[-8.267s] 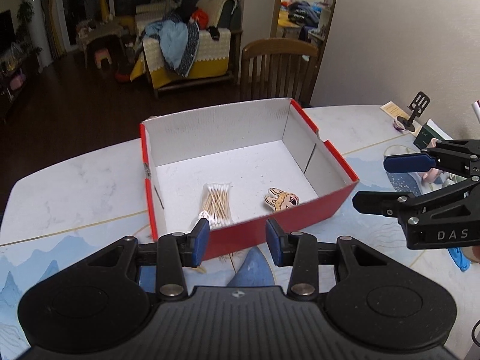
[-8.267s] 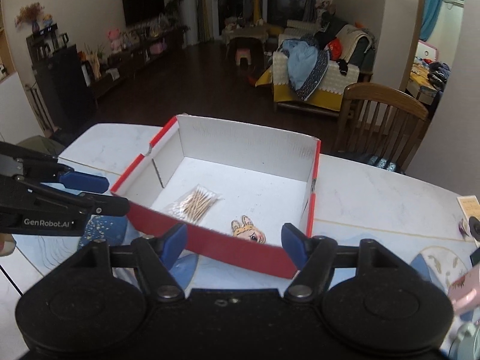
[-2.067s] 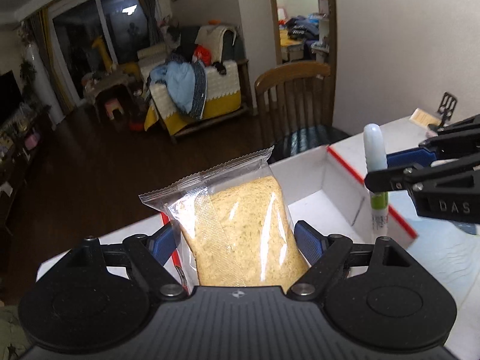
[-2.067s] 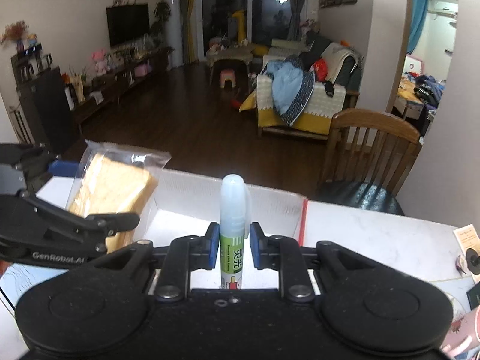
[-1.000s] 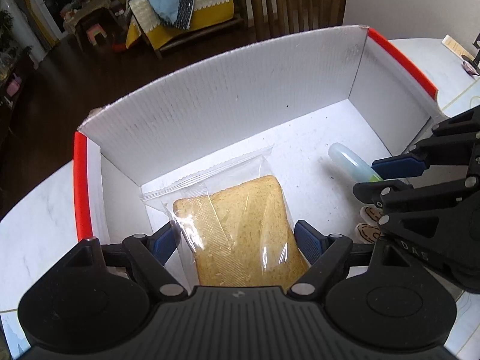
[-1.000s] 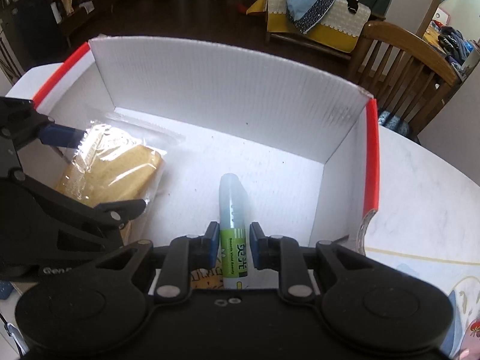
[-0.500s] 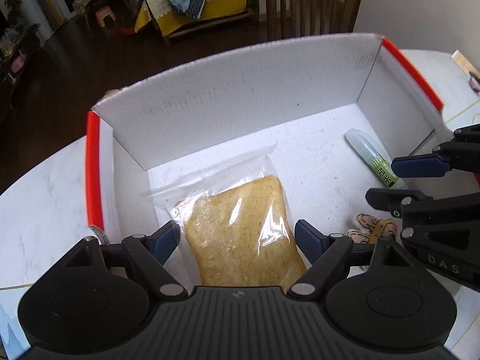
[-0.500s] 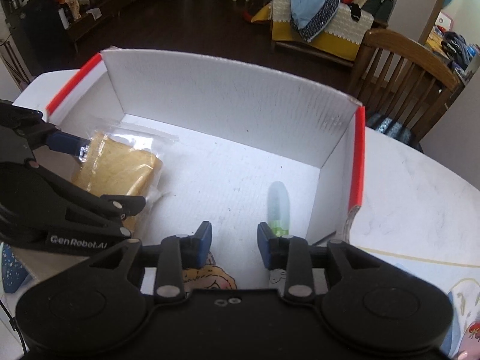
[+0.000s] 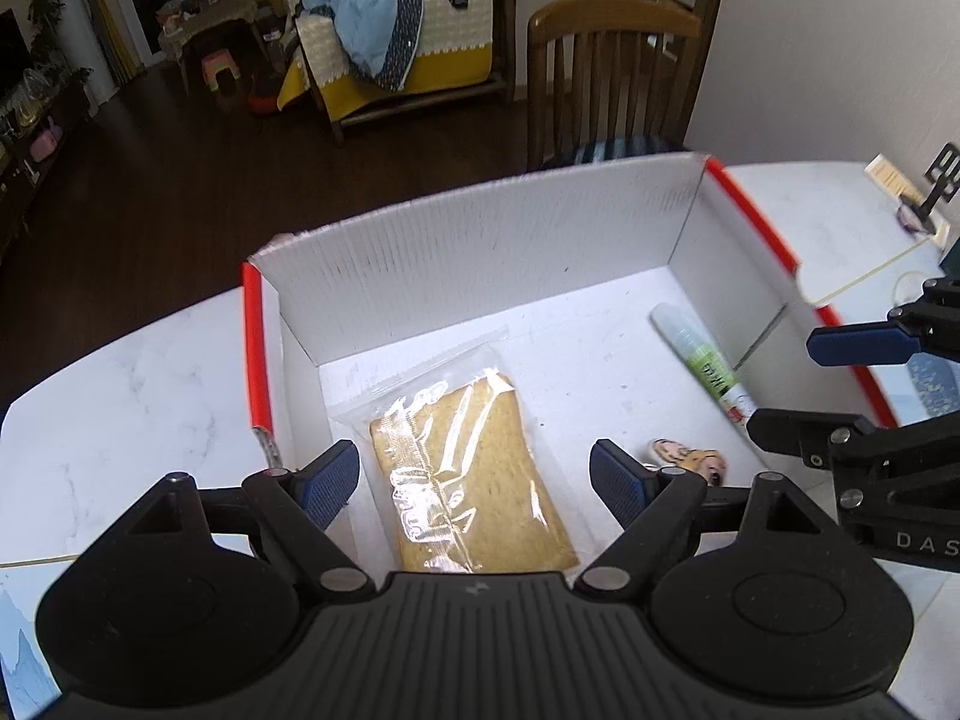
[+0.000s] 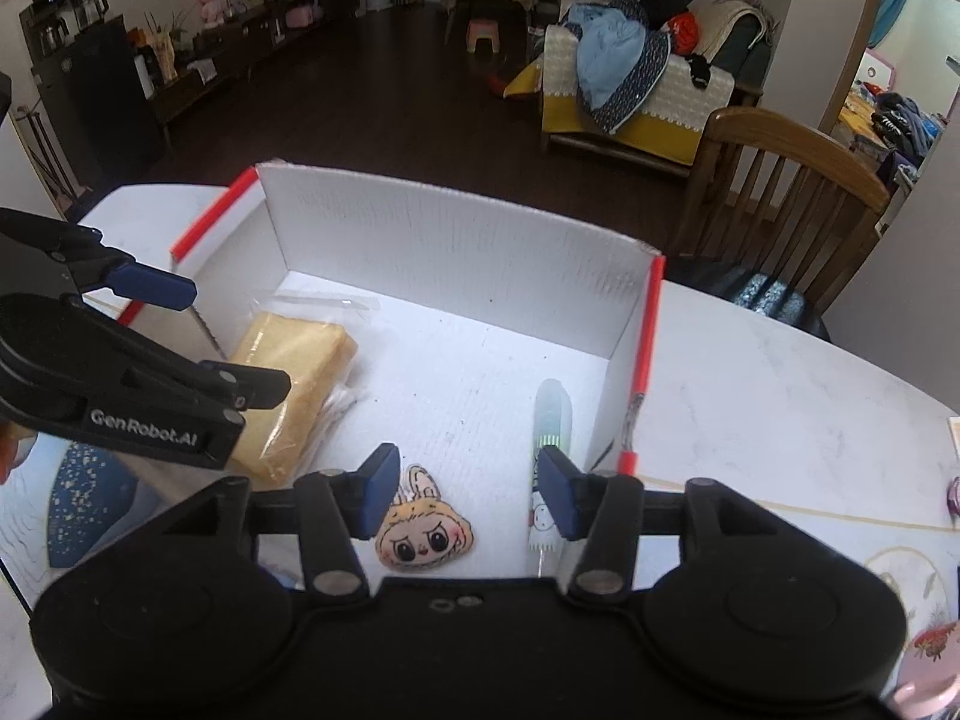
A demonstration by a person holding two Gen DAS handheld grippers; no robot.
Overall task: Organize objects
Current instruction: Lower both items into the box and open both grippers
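A red box with white inside walls (image 9: 255, 348) (image 10: 645, 324) stands on the table. On its floor a bagged slice of bread (image 9: 468, 480) (image 10: 294, 372) lies at the left. A green-labelled glue stick (image 9: 702, 366) (image 10: 552, 414) lies along the right wall, and a bunny-face sticker (image 9: 690, 459) (image 10: 426, 534) sits near the front. My left gripper (image 9: 474, 483) (image 10: 210, 336) hovers above the bread, open, its pads clear of the bag. My right gripper (image 10: 468, 486) (image 9: 834, 384) hangs over the sticker with its jaws opening and nothing gripped between them.
A wooden chair (image 9: 606, 78) (image 10: 780, 180) stands behind the box at the table's far edge. Bare marble tabletop (image 9: 120, 396) lies left of the box. A black phone stand (image 9: 936, 186) and cards sit at the far right. Beyond is a dark floor and a sofa with clothes.
The right gripper opened and let go of the glue stick, which now lies on the box floor. Both grippers rose and drew back from the box. The bread stays on the floor.
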